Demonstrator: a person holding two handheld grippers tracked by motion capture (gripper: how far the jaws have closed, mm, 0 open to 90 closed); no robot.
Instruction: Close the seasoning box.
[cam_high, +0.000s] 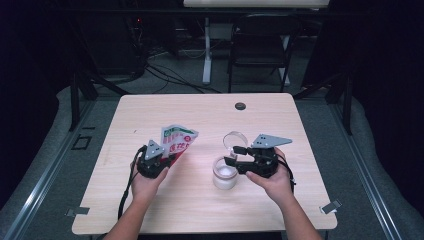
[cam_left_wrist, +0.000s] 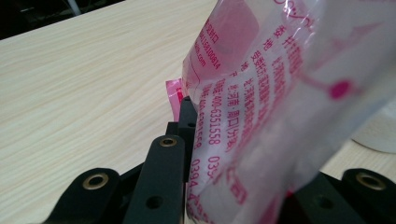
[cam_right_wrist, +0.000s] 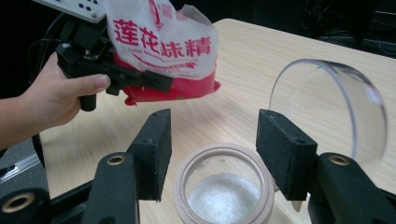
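Count on the worktop (cam_high: 200, 200): one glass jar (cam_high: 225, 173) holding white granules, one clear round lid (cam_high: 234, 139) hinged up behind its mouth, and one red-and-white printed packet (cam_high: 177, 141) held above the surface; one dark round grommet (cam_high: 240, 106) is set into the wood near the far edge. Handheld tools total two, the left gripper (cam_high: 161, 159) and the right gripper (cam_high: 235, 156), each carried by one hand, so two hands and two forearms. Beyond the worktop: one black folding chair (cam_high: 260, 47) and one white table leg (cam_high: 206, 50).
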